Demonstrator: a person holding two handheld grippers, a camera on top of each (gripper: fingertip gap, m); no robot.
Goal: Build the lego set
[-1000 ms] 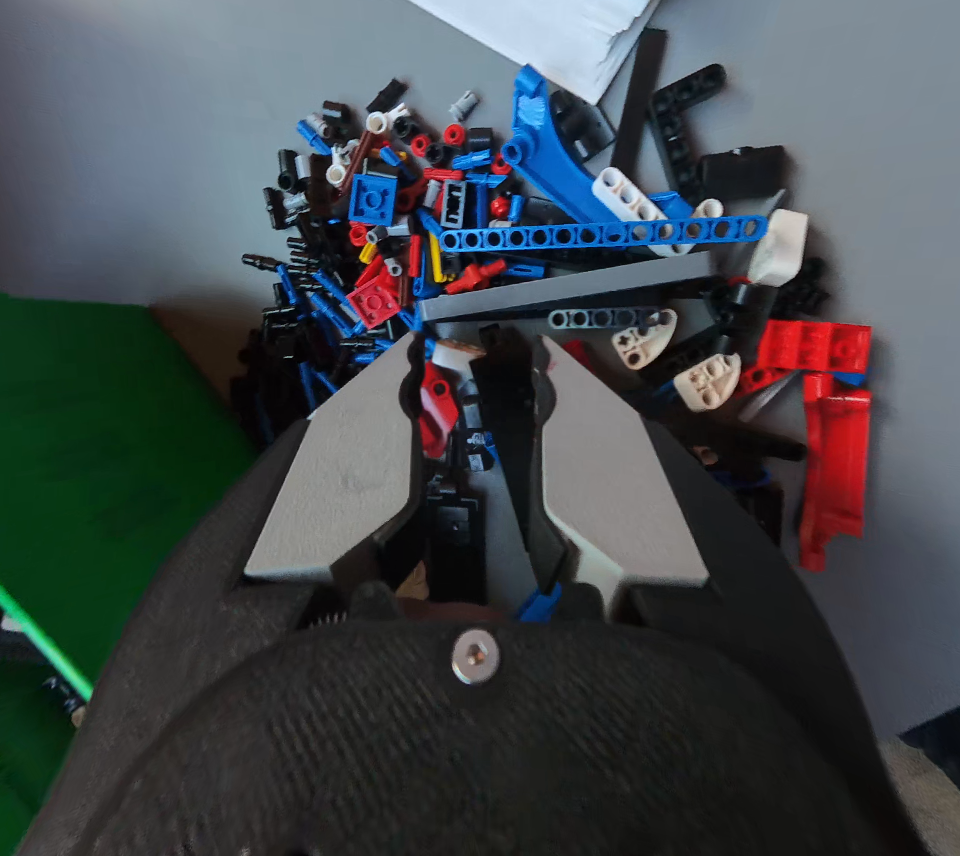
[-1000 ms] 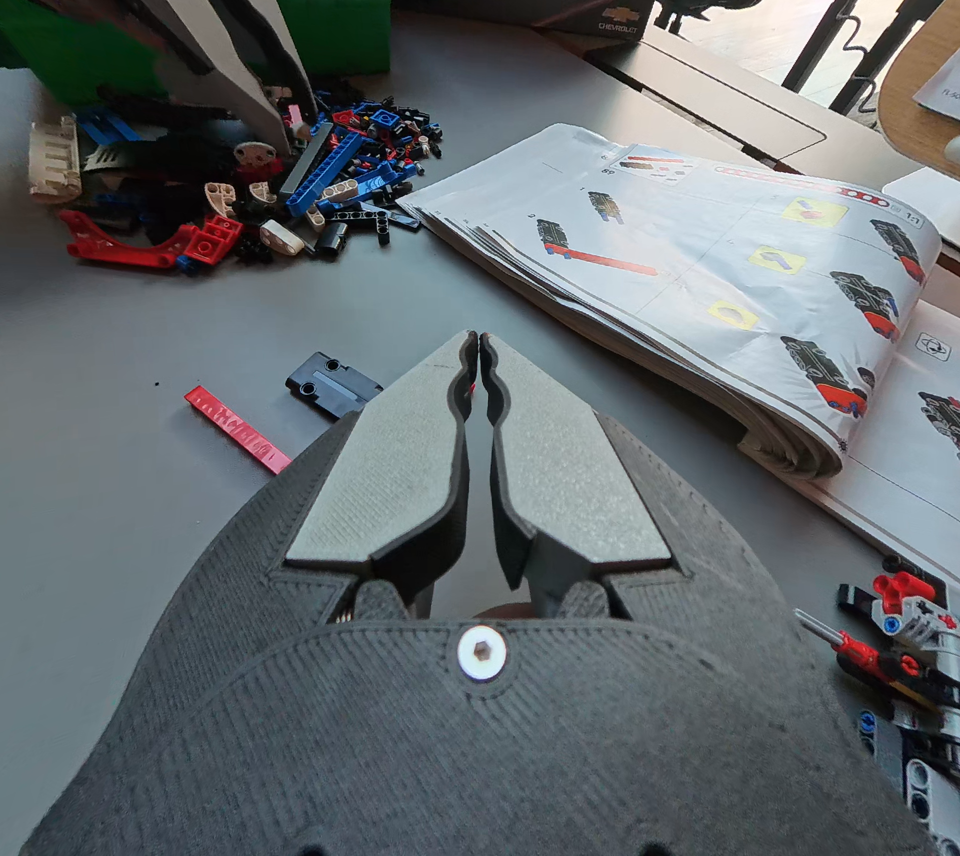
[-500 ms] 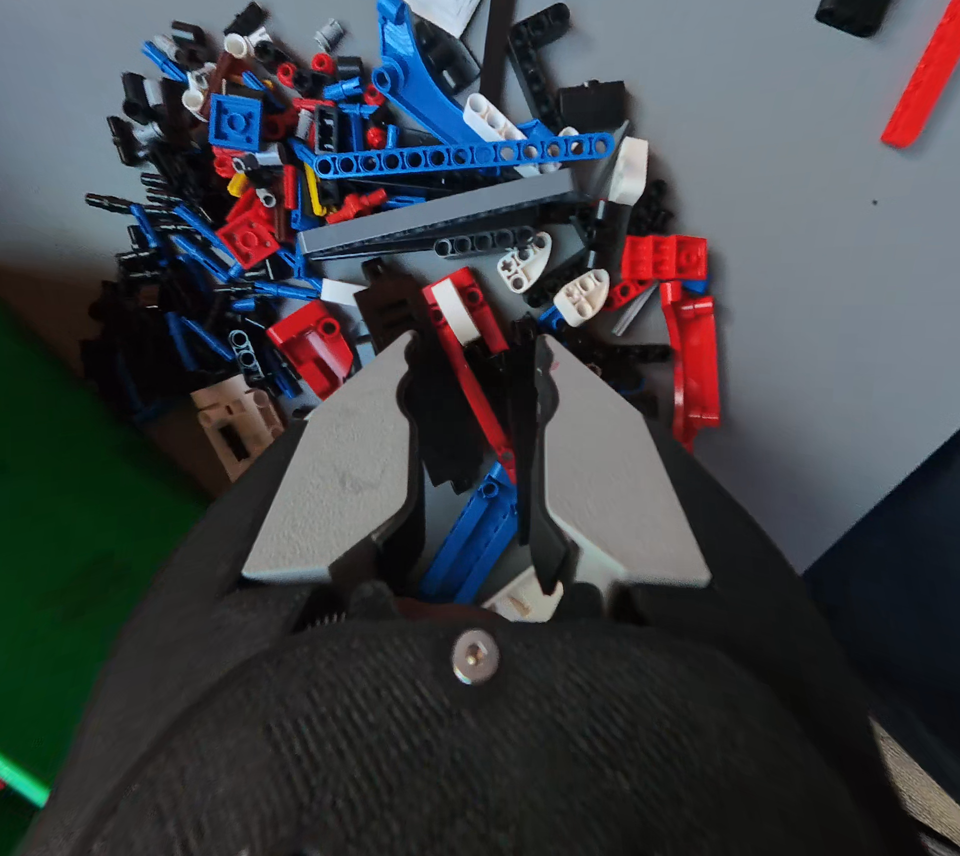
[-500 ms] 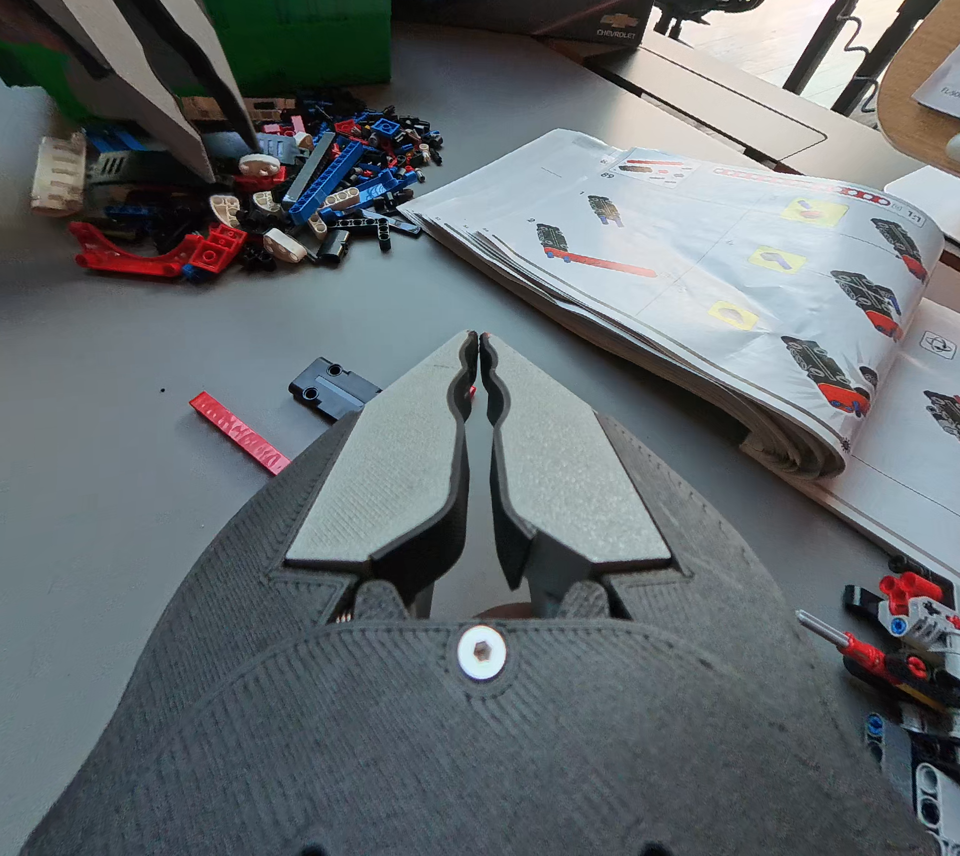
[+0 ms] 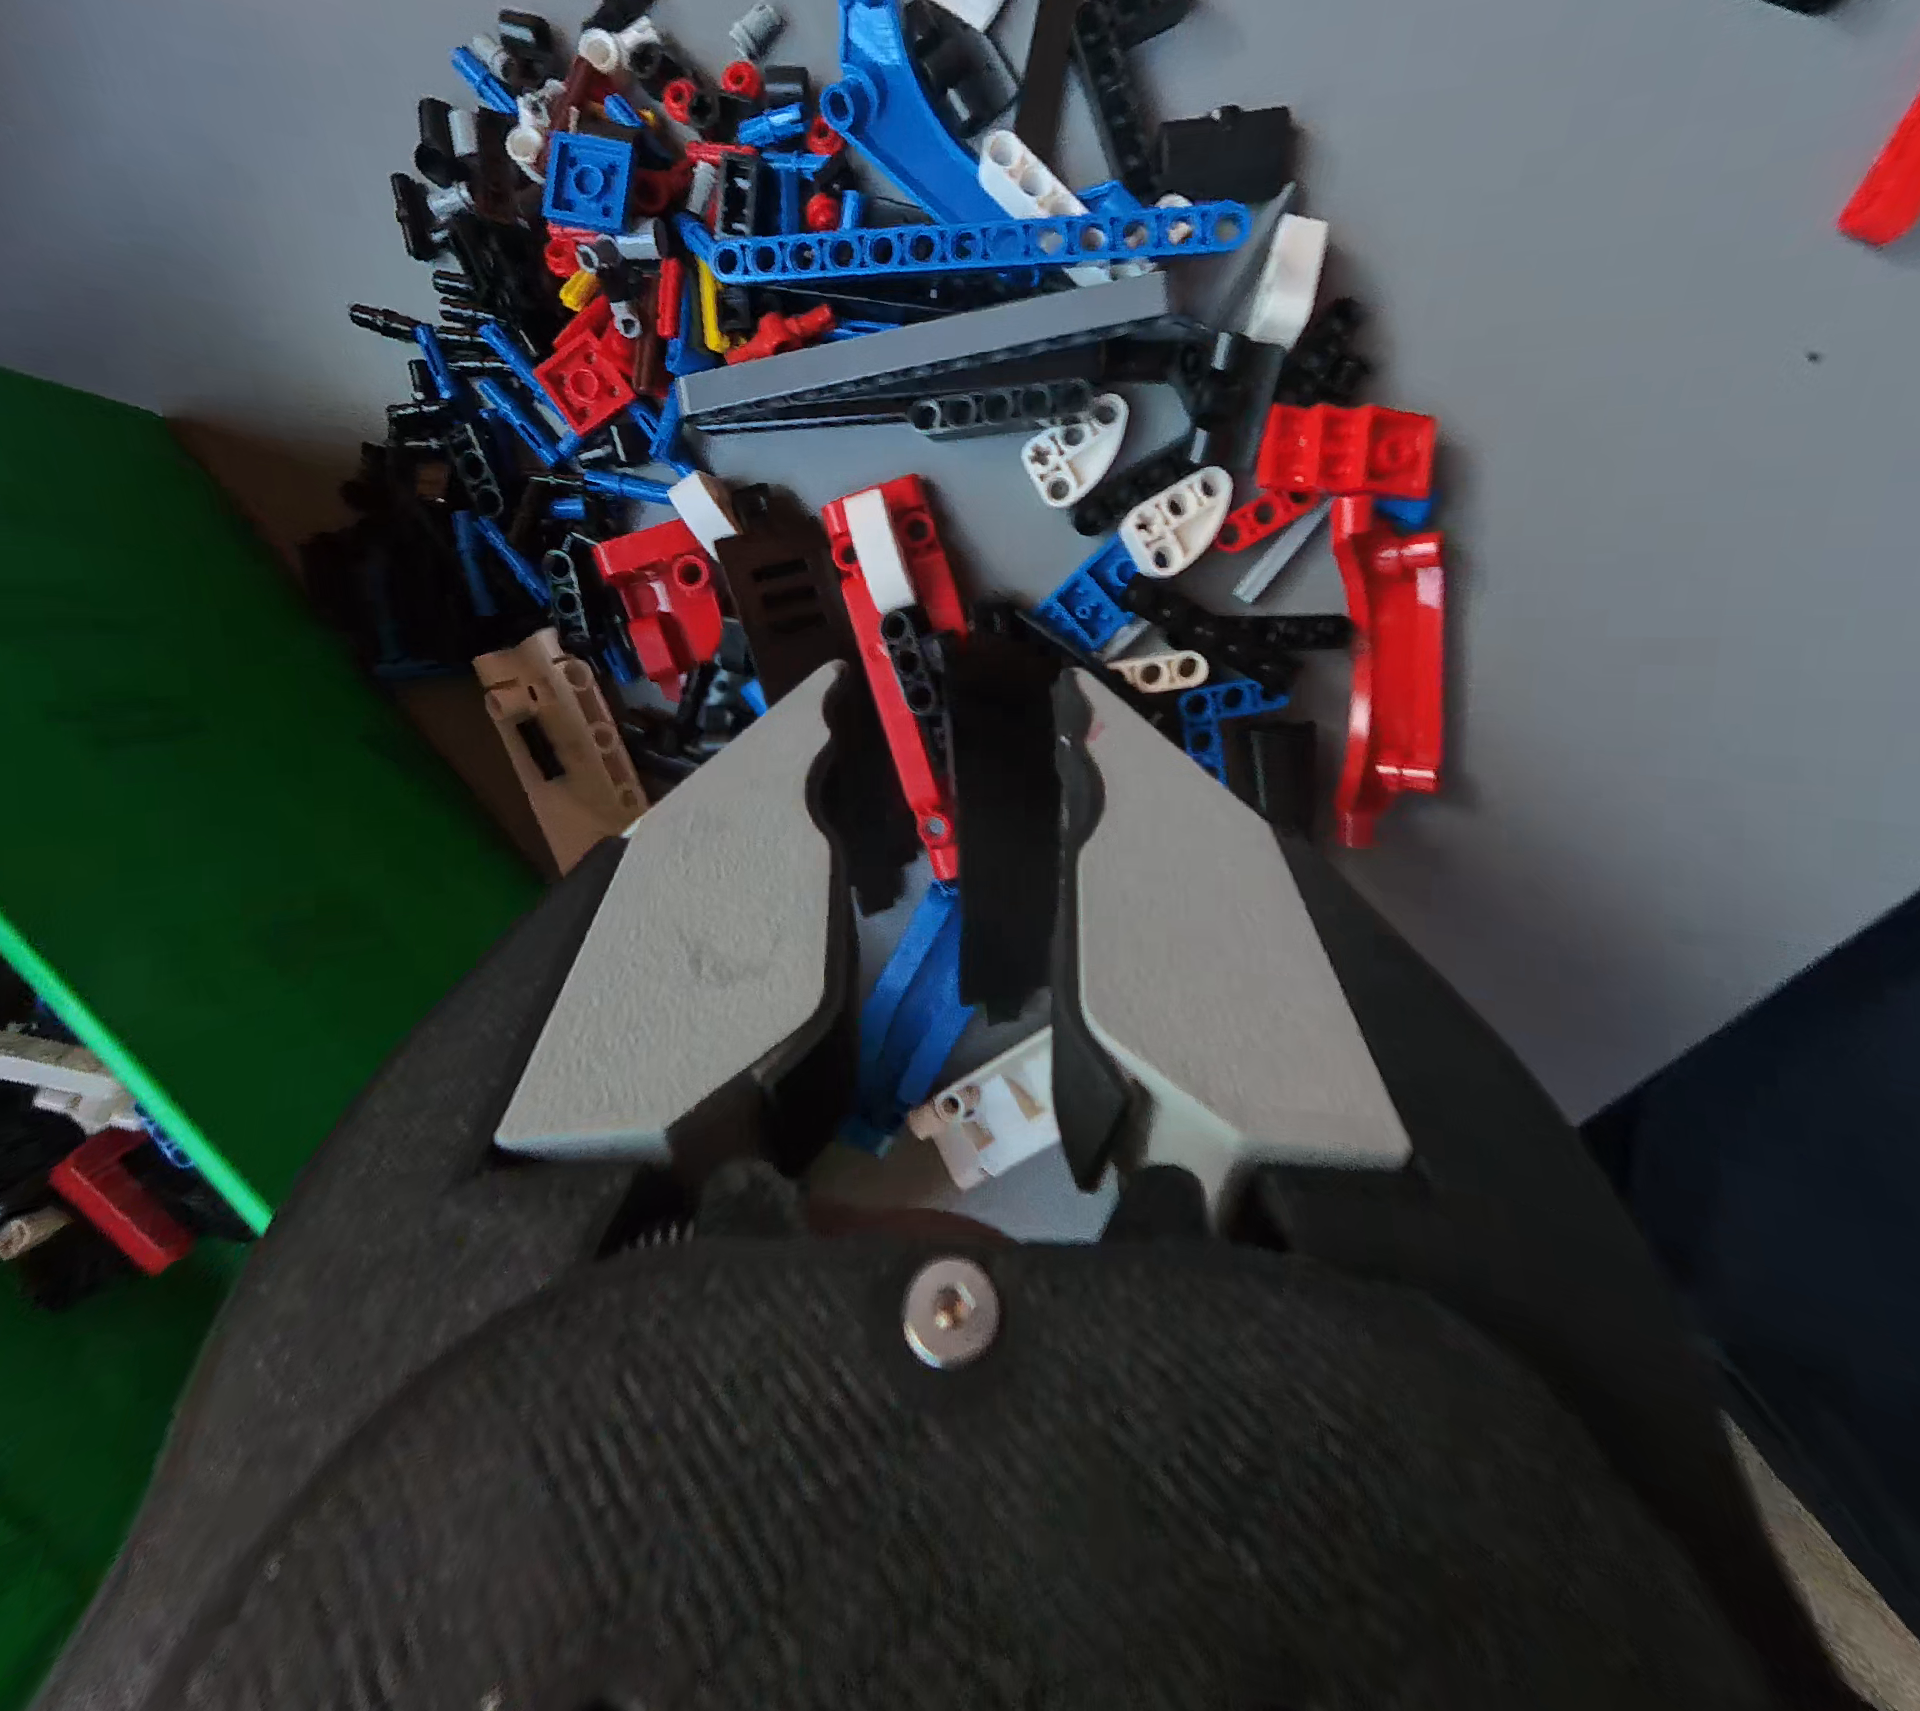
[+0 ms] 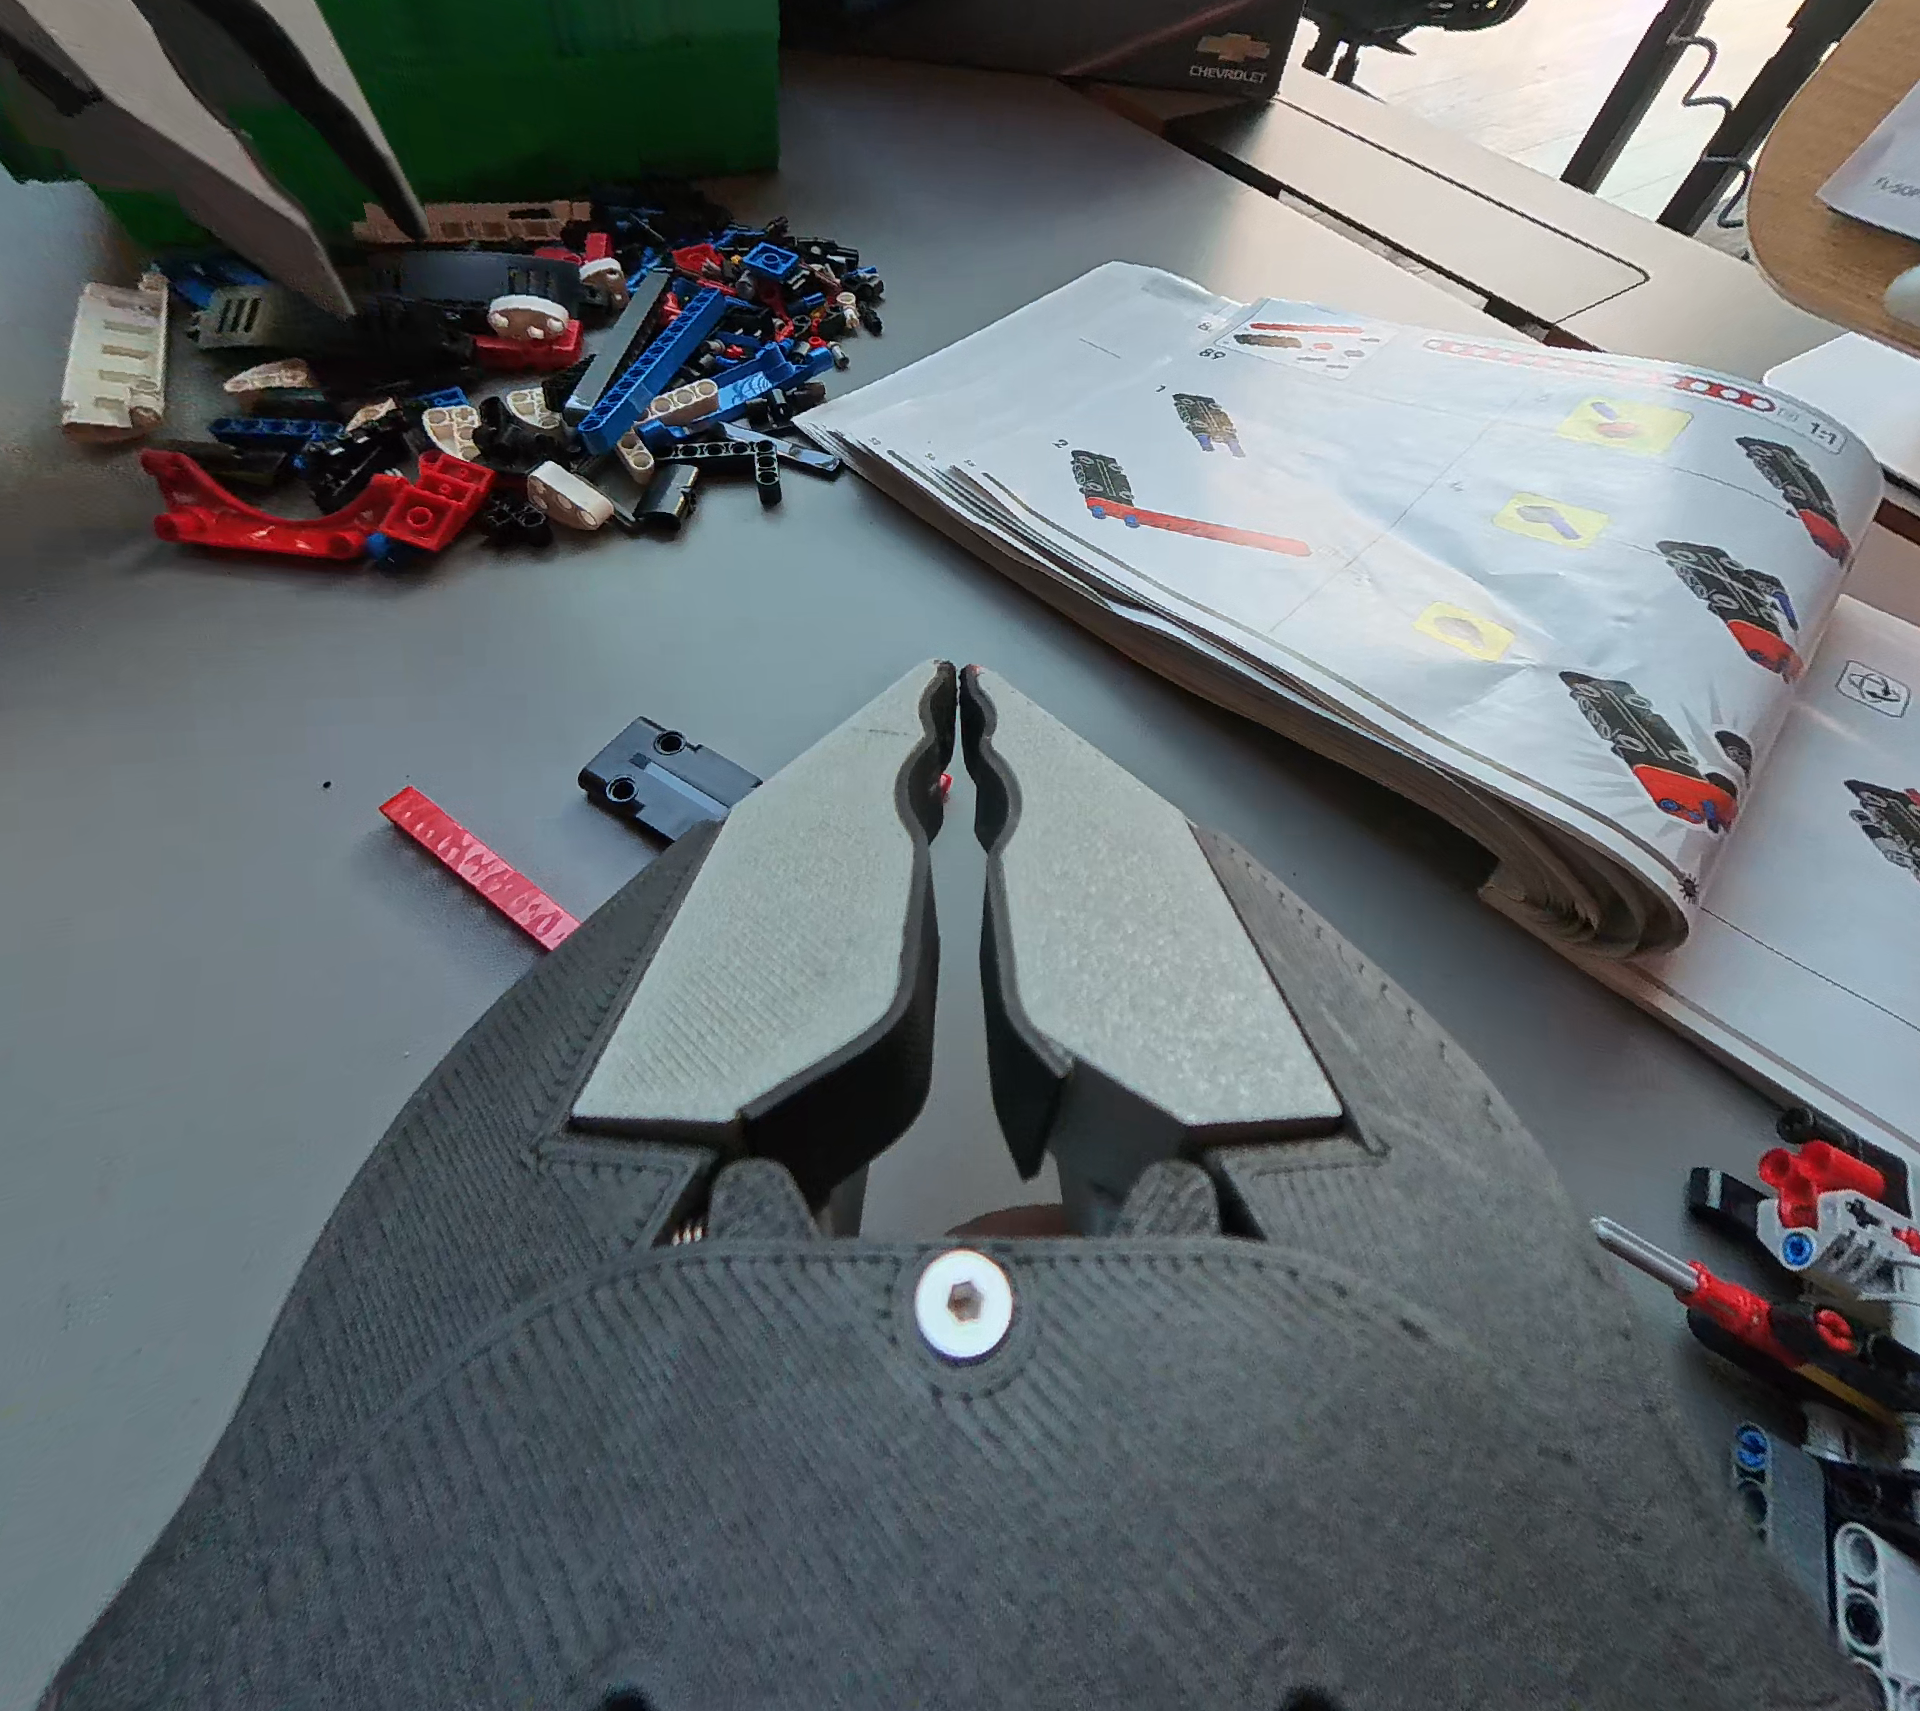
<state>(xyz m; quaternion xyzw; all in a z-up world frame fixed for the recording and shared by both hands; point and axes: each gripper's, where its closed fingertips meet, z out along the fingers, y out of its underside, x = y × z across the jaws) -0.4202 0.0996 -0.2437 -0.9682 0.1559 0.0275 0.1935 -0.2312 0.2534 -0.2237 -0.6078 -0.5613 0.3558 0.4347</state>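
Two fingers of the left gripper (image 5: 945,705) stand apart in the left wrist view, pointing steeply down over a pile of building pieces (image 5: 883,331) on the grey table (image 5: 1558,518). A long black piece (image 5: 1003,830) lies along the inner face of its right finger. A slim red beam (image 5: 894,653) shows in the gap to the left of it. Whether the black piece is gripped cannot be told. A green bin (image 5: 156,674) sits to the gripper's left and a red curved panel (image 5: 1392,664) to its right.

In the right wrist view, the right gripper (image 6: 958,674) is held low and nearly level over bare table, its fingers closed tip to tip. A red speck shows in the slit, too small to identify. Just to its left lie a black flat piece (image 6: 665,773) and a red strip (image 6: 473,866). An open instruction booklet (image 6: 1403,539) spreads ahead to the right, and a partly built model (image 6: 1829,1298) sits near its right flank.
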